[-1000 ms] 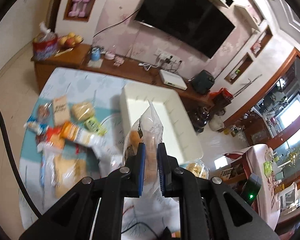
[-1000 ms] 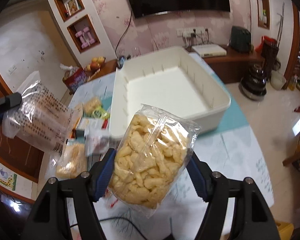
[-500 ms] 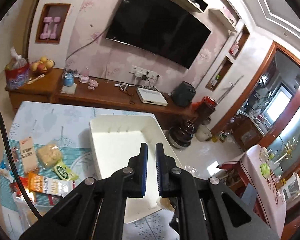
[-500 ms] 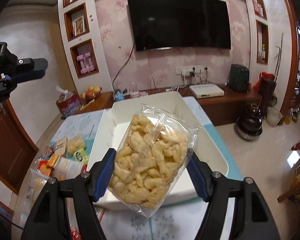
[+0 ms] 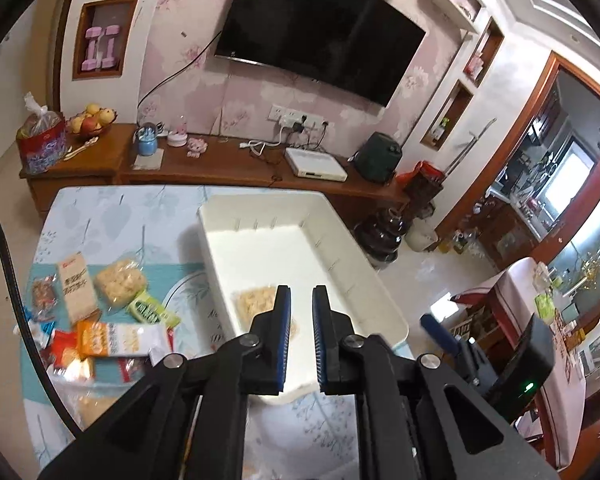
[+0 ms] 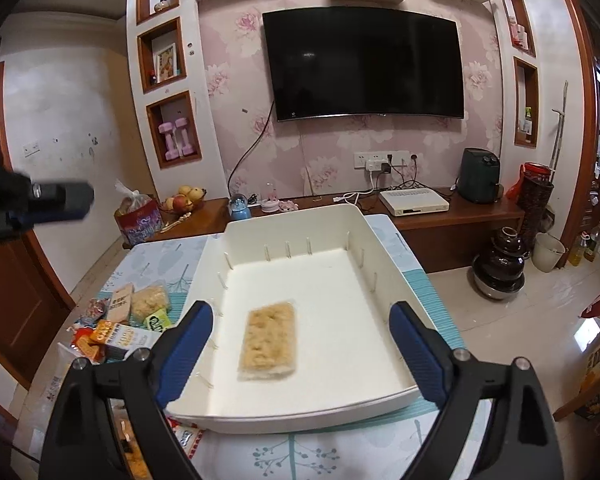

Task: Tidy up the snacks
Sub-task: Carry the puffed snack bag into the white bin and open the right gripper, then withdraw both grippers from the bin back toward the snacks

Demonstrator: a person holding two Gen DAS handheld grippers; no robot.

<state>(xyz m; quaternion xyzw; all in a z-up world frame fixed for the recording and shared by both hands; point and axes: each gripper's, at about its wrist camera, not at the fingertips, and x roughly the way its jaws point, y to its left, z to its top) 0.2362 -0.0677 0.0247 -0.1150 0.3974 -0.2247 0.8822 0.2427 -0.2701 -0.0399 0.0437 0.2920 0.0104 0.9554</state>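
One in bin: pack (image 6: 269, 340) lies inside bin (image 6: 384, 236).
Left of bin: snack pile (image 6: 118, 330) still on desk (image 6: 300, 454).
Right gripper (image 6: 300, 344): jaws just spread, empty.
Left gripper (image 5: 301, 336): jaws near together, empty.

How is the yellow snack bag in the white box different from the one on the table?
The clear bag of yellow snacks in the white plastic box lies alone; the second clear bag sits on the table among other packets. The boxed bag looks long, the table bag squarer. Both show pale yellow pieces.
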